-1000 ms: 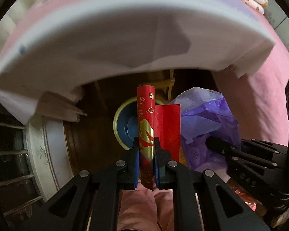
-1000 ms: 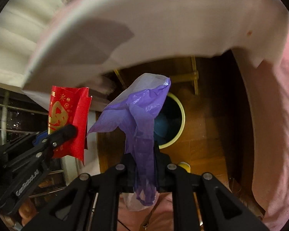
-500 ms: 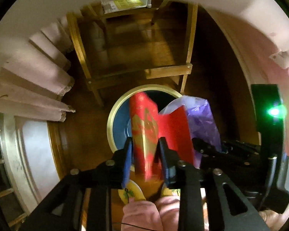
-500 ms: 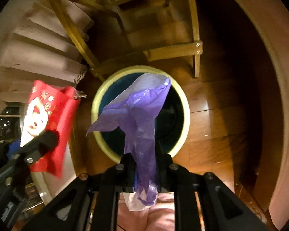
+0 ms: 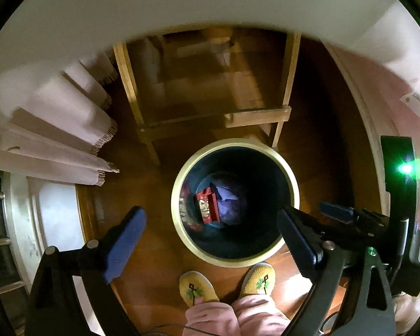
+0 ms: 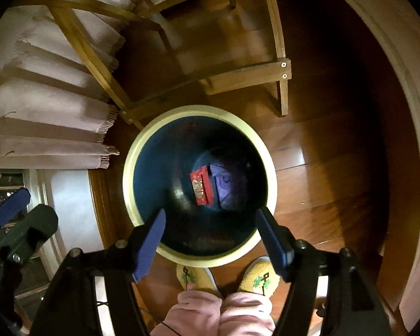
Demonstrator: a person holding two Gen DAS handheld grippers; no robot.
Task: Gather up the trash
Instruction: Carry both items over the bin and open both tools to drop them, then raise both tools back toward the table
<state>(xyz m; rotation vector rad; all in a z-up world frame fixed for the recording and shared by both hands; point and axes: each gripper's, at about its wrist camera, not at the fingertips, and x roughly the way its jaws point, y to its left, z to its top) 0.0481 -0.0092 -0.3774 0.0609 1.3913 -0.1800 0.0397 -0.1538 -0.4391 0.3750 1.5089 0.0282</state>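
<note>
A round bin with a cream rim (image 5: 179, 184) (image 6: 130, 165) and a dark blue inside stands on the wood floor right below both grippers. At its bottom lie a red packet with gold print (image 5: 207, 207) (image 6: 201, 186) and a crumpled purple plastic bag (image 5: 229, 200) (image 6: 226, 184), side by side. My left gripper (image 5: 210, 212) hangs above the bin, its jaws opening wide with nothing between them. My right gripper (image 6: 211, 212) is also over the bin, jaws opening and empty. Each gripper shows at the edge of the other's view.
A wooden chair frame (image 5: 254, 117) (image 6: 246, 75) stands just beyond the bin. A white fringed cloth (image 5: 56, 140) hangs at the left. The person's yellow slippers (image 5: 196, 288) and pink trouser legs (image 6: 210, 313) are close to the bin's near side.
Both grippers came down from the table edge to just above the bin and went from shut to open. The red packet and purple bag left the jaws and now lie in the bin.
</note>
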